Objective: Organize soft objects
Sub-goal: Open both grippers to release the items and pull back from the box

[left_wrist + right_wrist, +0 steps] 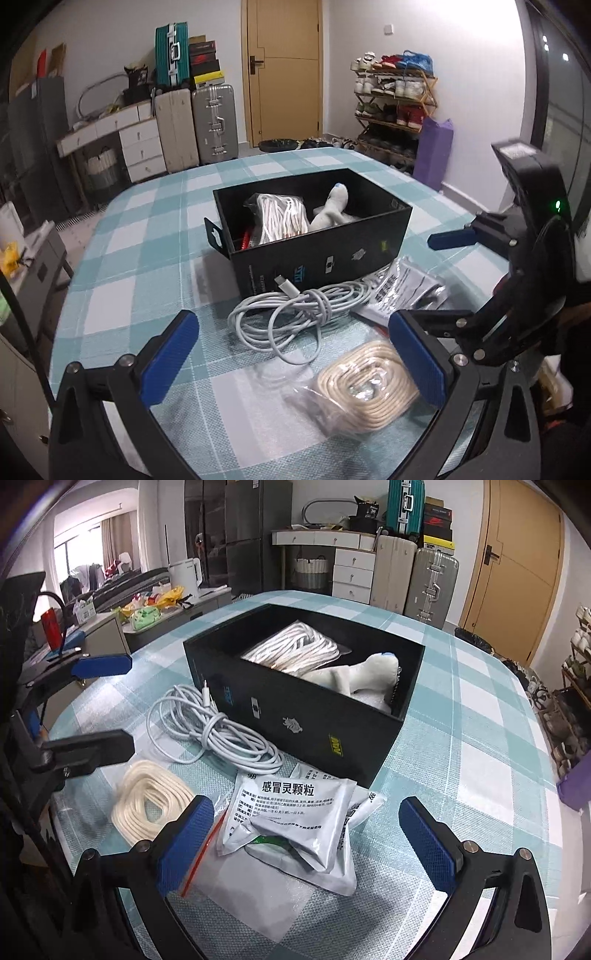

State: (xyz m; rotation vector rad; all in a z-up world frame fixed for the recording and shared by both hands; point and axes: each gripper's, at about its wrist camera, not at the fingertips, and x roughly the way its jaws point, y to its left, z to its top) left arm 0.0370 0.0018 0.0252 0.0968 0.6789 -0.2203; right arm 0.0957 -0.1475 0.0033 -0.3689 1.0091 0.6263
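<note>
Nearest the left wrist camera, the left gripper (293,363) stands with its blue-padded jaws spread wide and nothing between them, poised above a cream-coloured coil of cord sealed in a clear plastic bag (364,384) that lies on the teal-and-white checked tablecloth (147,258). Nearest the right wrist camera, the right gripper (306,840) is likewise spread wide and empty, its blue pads flanking a heap of silver foil sachets printed with black characters (295,819), which rest partly on a clear zip bag with a red seal strip (207,845). The cream coil lies just left of the sachets in the right wrist view, beside the left gripper's black finger, which enters from the left edge. Beyond these items, a loosely bundled white charging cable with a plug end upright (295,314) lies on the cloth, touching or nearly touching the front wall of an open black rectangular cardboard box (325,254). Inside the box, a bagged bundle of white cords (280,218) occupies the left part and a white plush toy (332,210) leans at the right; a red item shows beneath the cords, too hidden to identify. Farther back stand a silver hard-shell suitcase (216,125), a beige suitcase, a white drawer unit, a tan wooden door (282,70) and a wooden shoe rack filled with shoes (395,99).
</note>
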